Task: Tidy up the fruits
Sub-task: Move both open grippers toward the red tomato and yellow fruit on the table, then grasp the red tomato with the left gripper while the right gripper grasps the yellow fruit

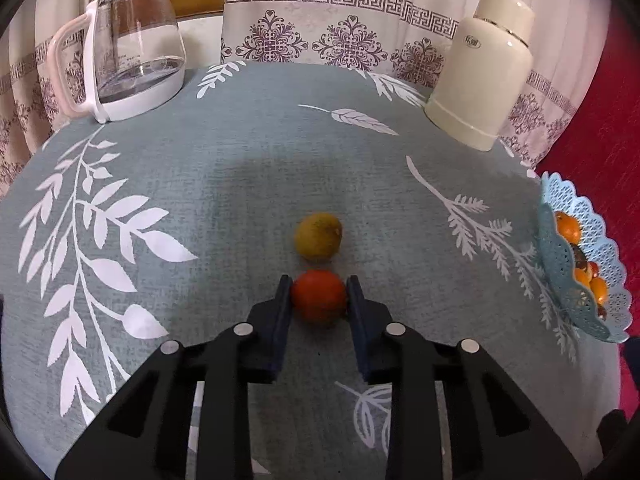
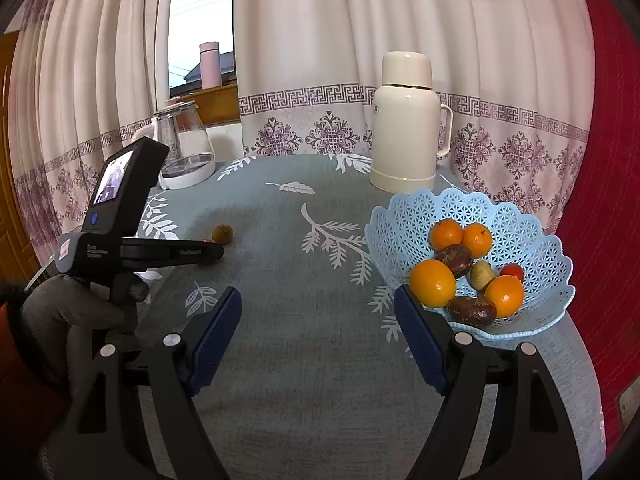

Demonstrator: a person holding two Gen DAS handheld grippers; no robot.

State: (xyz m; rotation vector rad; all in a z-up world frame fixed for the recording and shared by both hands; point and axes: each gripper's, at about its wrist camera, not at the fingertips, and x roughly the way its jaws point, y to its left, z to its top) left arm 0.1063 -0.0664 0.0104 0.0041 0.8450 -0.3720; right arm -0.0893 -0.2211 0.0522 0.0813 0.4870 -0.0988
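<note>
The left gripper (image 1: 319, 294) has its jaws closed against both sides of a small red-orange fruit (image 1: 319, 295) that sits low on the worktop (image 1: 224, 200), which is covered with a grey-blue cloth printed with white leaves. Just beyond that fruit, touching or nearly touching it, lies a yellow-green fruit (image 1: 318, 235). The right gripper (image 2: 318, 336) hangs with its jaws wide and nothing between them, above bare cloth near the front of the worktop. Just right of its right jaw stands a light blue lattice basket (image 2: 408, 216) with a scalloped rim. In it lie 4 oranges (image 2: 433, 283), 2 dark brown fruits (image 2: 472, 311), 1 pale yellow-green fruit (image 2: 481, 274) and 1 small red fruit (image 2: 512, 271). In the left wrist view the same basket shows at the far right edge of the worktop. At the far right stands a cream flask (image 2: 404, 120) with a handle and a cup lid; it bears a small dark logo (image 1: 472, 43) whose letters are too small to read. At the far left stands a glass kettle (image 1: 132, 48) on a white base with a white handle; faint print on the glass cannot be read. In the right wrist view the left gripper carries a small lit screen (image 2: 112, 180) and white lettering on its side, too blurred to read.
</note>
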